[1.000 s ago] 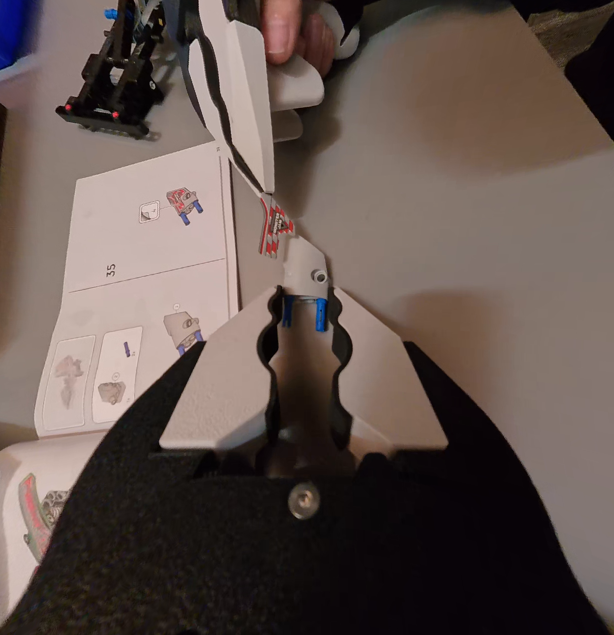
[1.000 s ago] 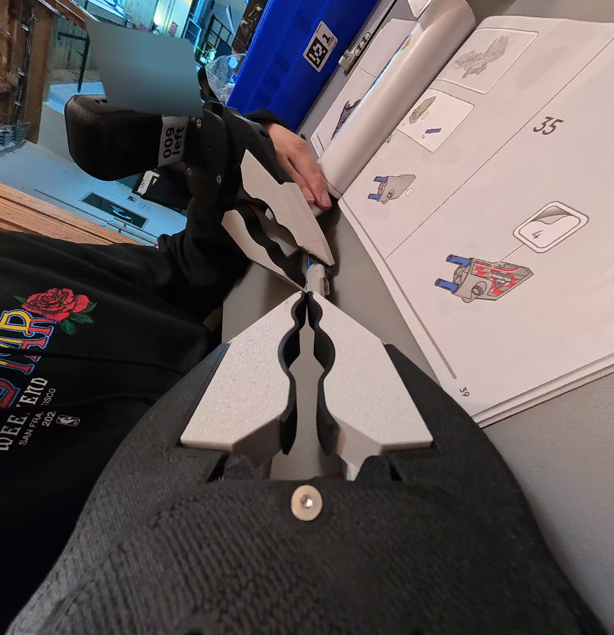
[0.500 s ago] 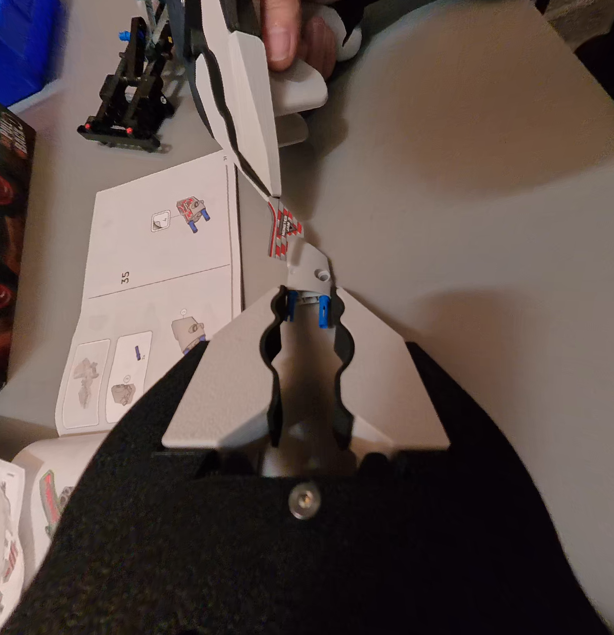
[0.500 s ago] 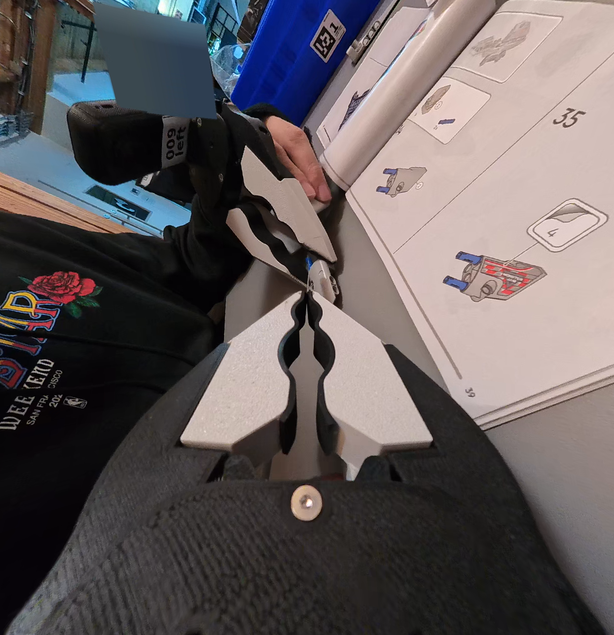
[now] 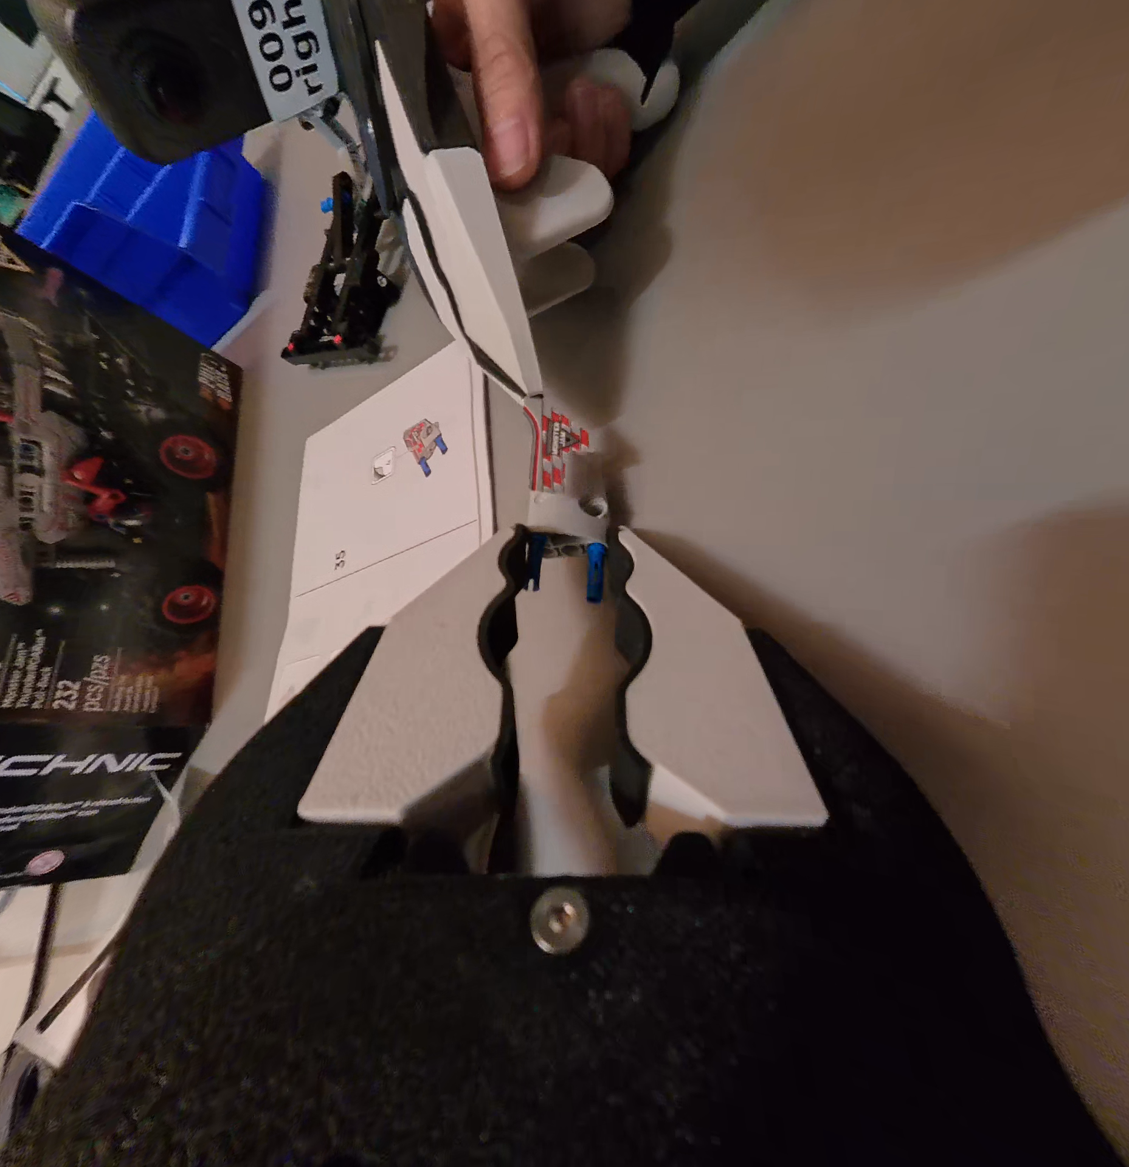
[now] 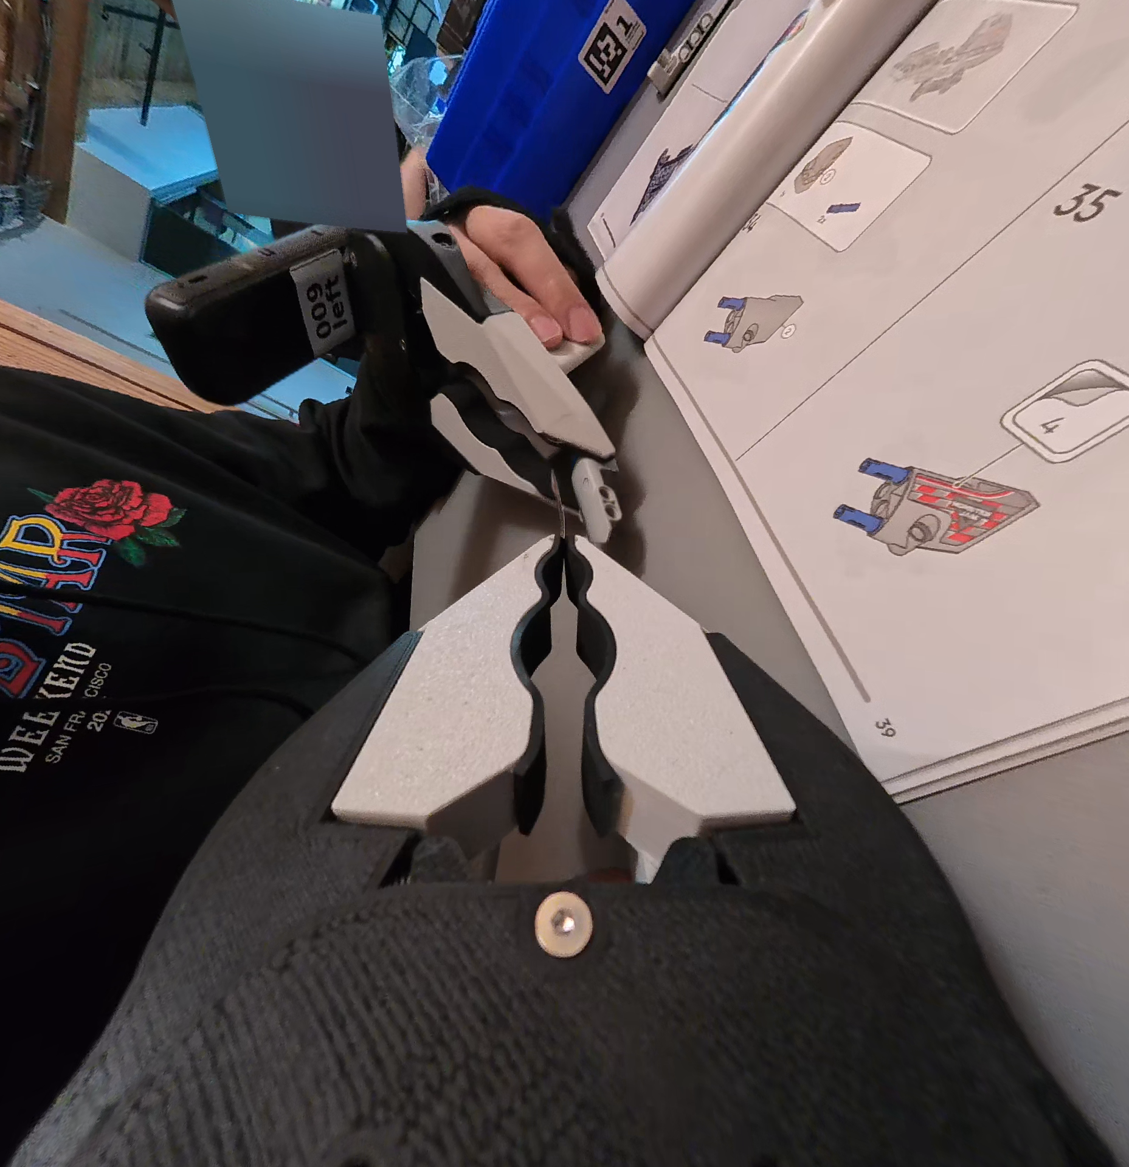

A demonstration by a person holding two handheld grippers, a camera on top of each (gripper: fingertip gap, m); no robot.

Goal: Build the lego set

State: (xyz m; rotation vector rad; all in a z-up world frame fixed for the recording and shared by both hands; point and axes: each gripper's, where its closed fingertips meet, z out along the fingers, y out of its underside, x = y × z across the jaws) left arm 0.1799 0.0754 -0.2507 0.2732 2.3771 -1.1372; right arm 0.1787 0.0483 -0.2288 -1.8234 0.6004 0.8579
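Black set box (image 5: 88, 568) sits at table's left edge, blue bin (image 5: 157, 233) behind it, dark partial chassis (image 5: 340, 297) further in. Instr. booklet (image 5: 391, 505) lies open, mid-left. Centre: left gripper (image 5: 568, 537) clamped on grey panel piece (image 5: 568, 511) w/ two blue pins (image 5: 594, 571) pointing back into the jaws. Right gripper (image 6: 565, 543) pinched shut on red-checked sticker (image 5: 552, 451). Key relation: sticker hangs from right tips directly ahead of panel, lower end overlapping panel face, long axes roughly in line; contact vs. gap – cannot tell. Judgement: sticker-laying step, skew is the risk. Grey table (image 5: 865, 442) to the right is smooth, matte. Room: dim, workshop-like.
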